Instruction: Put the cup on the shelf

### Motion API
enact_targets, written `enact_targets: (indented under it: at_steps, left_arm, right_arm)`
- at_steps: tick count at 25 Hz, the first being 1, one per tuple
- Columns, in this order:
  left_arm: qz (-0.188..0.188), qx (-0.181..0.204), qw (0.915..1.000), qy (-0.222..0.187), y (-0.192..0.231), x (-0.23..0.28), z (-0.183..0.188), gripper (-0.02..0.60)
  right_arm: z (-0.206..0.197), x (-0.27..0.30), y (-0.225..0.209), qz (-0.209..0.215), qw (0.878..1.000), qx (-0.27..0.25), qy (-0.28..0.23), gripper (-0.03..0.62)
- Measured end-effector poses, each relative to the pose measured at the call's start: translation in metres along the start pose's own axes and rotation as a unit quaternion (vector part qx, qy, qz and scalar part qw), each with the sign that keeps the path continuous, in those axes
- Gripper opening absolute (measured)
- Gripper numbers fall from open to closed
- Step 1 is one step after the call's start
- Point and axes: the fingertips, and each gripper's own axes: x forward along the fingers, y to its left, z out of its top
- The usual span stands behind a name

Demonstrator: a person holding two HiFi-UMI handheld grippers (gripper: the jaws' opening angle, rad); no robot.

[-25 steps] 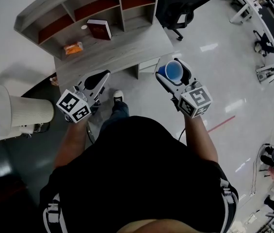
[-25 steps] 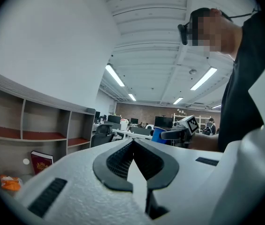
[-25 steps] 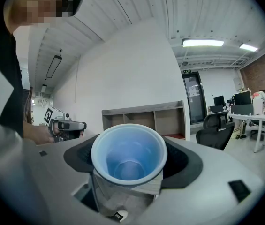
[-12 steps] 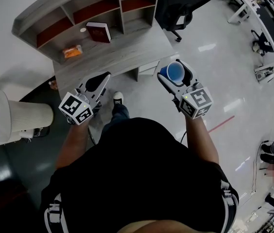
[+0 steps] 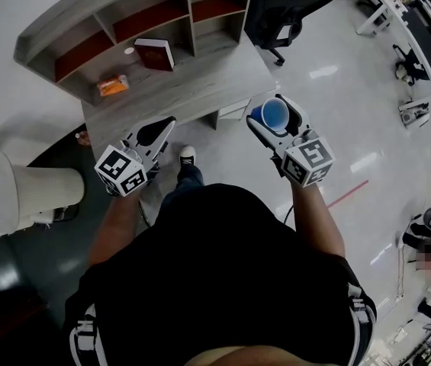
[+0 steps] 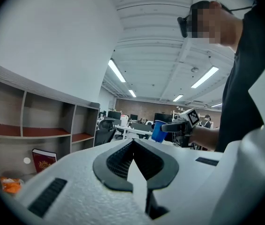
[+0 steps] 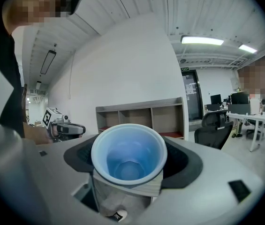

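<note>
Right gripper (image 5: 274,113) clamped on a blue cup (image 7: 128,156), jaws closed against its sides below the rim, mouth facing up, nothing visible inside. Cup held in the air over the pale floor, just off the near right corner of the desk (image 5: 200,75), not yet on the shelf (image 5: 93,12) and well apart from it. Left gripper (image 5: 168,123) empty, jaws shut tip to tip, hovering by the desk's near edge on the other side of the body. Shelf ahead and to the left of the cup, at the back of the desk against the white wall, open compartments facing the person, red boards inside. Long axis of the cup upright, crosswise to the jaws, so apparently ready to go in standing with no turn of the wrist. Right hand alone in charge of the carry; nearest free bay seemingly the rightmost one, straight up the desk from the cup. On the desk in front of the shelf: a dark red book (image 5: 155,53), an orange packet (image 5: 113,87) further left. Black office chair (image 5: 284,14) beyond the desk's right end, near the likely path and worth a wide berth.
</note>
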Motion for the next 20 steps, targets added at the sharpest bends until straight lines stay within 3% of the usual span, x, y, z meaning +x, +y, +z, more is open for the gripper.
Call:
enact_targets:
  at_steps: [6, 20]
  left_arm:
    - [0.000, 0.028, 0.9996, -0.004, 0.019, 0.006, 0.006, 0.018]
    - [-0.019, 0.014, 0.9997, 0.005, 0.076, 0.031, 0.003, 0.018]
  right_arm:
    - [0.003, 0.018, -0.007, -0.014, 1.000, -0.006, 0.000, 0.385]
    - [0.008, 0.069, -0.035, -0.043, 0.999, 0.007, 0.002, 0.385]
